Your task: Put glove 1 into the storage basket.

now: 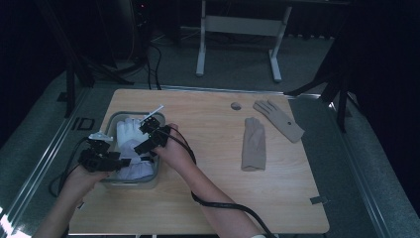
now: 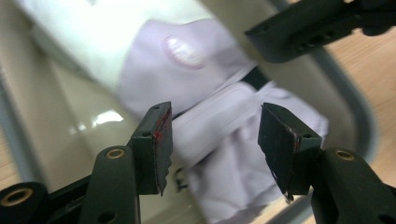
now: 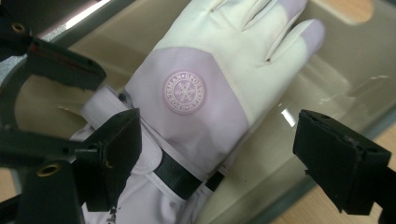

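Both tongs, left [image 2: 212, 144] and right [image 3: 233, 163], released over white glove [image 3: 205, 93] in tray [image 1: 113, 124]: cuff may snag a rising jaw.

- A round raised badge [image 3: 185, 92] on the lilac back of the white glove [image 3: 219, 60] in the tray; its ring lettering appears to include "SPORT", the rest too small to read.

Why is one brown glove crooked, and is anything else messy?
The upper tan glove lies slanted on the table, while the lower tan glove lies straight. A small grey thing sits loose nearby. The white glove is bunched in the tray.
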The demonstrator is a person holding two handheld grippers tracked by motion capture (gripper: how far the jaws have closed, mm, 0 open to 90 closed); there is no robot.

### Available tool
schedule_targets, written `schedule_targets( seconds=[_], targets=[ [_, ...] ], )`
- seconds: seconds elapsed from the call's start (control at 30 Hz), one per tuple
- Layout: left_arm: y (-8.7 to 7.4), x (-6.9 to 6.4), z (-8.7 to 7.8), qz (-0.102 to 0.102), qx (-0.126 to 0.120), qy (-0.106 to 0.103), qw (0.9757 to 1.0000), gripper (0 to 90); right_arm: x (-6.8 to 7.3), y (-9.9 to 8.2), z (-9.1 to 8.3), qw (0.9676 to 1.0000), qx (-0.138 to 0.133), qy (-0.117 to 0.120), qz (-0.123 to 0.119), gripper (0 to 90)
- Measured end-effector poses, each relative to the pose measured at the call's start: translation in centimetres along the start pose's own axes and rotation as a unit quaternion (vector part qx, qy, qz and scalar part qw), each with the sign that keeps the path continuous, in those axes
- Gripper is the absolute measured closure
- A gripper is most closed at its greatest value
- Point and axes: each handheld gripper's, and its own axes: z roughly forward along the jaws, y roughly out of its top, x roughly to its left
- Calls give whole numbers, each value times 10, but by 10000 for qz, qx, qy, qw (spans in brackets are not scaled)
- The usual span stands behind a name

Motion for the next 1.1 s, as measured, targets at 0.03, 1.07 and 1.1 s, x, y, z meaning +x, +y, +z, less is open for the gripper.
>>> schedule_targets(
  seconds=[0.03, 1.07, 1.1],
  targets=[
    [1, -2, 0, 46, 4, 17, 10000, 454, -1, 0, -4, 10000, -26, -7, -9, 152],
    [37, -109, 36, 791, -786, -575, 9921, 400, -69, -74, -90, 9968, -503, -518, 341, 138],
    [37, -111, 39, 793, -813, -586, 9918, 390, -72, -77, -93, 9966, -511, -551, 344, 137]
  ],
)
